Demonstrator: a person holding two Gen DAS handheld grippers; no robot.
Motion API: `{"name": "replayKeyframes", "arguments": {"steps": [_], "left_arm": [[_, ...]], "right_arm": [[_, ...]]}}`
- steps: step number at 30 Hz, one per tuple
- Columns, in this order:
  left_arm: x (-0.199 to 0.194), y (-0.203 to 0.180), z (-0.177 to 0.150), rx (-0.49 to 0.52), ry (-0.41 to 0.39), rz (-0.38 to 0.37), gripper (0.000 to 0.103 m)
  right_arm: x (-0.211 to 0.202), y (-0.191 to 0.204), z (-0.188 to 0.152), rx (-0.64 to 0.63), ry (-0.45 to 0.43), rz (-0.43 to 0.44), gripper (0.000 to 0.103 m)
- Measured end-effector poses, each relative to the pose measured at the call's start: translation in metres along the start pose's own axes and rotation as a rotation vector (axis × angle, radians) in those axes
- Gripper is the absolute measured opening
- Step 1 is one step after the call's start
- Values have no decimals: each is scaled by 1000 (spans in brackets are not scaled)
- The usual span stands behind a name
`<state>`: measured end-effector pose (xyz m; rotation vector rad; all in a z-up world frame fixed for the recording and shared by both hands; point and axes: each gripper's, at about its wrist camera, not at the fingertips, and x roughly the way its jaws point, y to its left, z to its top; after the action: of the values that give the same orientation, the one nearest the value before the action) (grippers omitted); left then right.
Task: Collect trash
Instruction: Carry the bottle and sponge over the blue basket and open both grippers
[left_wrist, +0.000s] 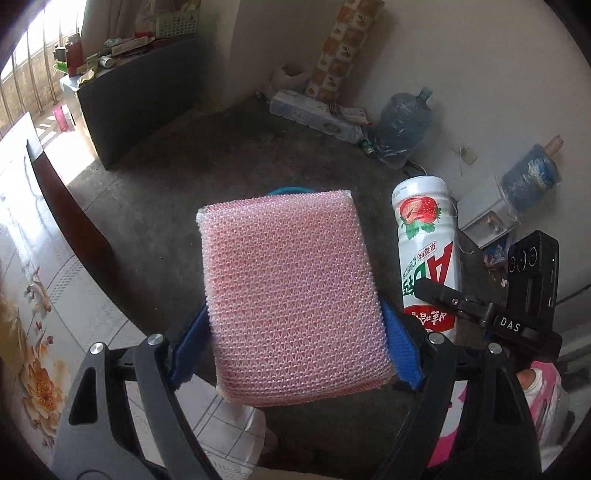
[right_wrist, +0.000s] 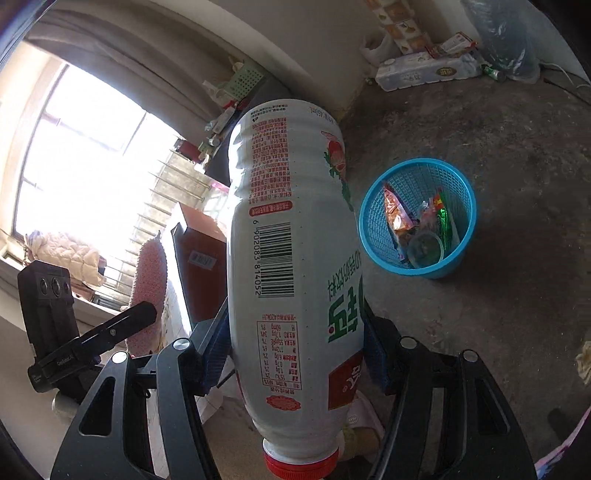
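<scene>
My left gripper (left_wrist: 295, 343) is shut on a pink mesh scouring sponge (left_wrist: 291, 295), held up over the concrete floor; the sponge hides most of a blue basket, only its rim (left_wrist: 288, 191) shows behind it. The sponge also shows edge-on in the right wrist view (right_wrist: 147, 291). My right gripper (right_wrist: 295, 354) is shut on a white strawberry drink bottle (right_wrist: 291, 258) with a red cap (right_wrist: 301, 463), held cap toward the camera. The bottle also shows in the left wrist view (left_wrist: 426, 254). The blue basket (right_wrist: 458, 192) stands on the floor to the right of the bottle, holding several wrappers.
A table with a floral cover (left_wrist: 33, 280) lies at the left. A dark cabinet (left_wrist: 140, 107) with clutter stands by the window. Two water jugs (left_wrist: 402, 125), a white box (left_wrist: 484, 218) and a tissue pack (left_wrist: 314, 116) line the far wall.
</scene>
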<state>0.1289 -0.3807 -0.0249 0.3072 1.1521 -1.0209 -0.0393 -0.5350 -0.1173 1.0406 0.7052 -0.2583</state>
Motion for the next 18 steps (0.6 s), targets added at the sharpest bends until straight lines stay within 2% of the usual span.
{"name": "replayKeyframes", "arguments": {"steps": [4, 7, 10, 12, 14, 18], "left_arm": [[76, -11, 34, 8, 115, -38, 80], [118, -13, 56, 6, 157, -52, 80], [153, -13, 84, -15, 173, -85, 82], [175, -15, 106, -30, 164, -102, 88], [198, -16, 122, -53, 166, -97, 91], [233, -6, 132, -124, 188, -68, 91]], "right_arm": [[39, -47, 14, 95, 56, -44, 61], [71, -72, 31, 142, 91, -65, 61], [103, -99, 63, 178, 115, -74, 61], [129, -116, 86, 201, 117, -83, 63], [158, -137, 105, 221, 113, -117, 72], [198, -180, 117, 301, 124, -158, 72]]}}
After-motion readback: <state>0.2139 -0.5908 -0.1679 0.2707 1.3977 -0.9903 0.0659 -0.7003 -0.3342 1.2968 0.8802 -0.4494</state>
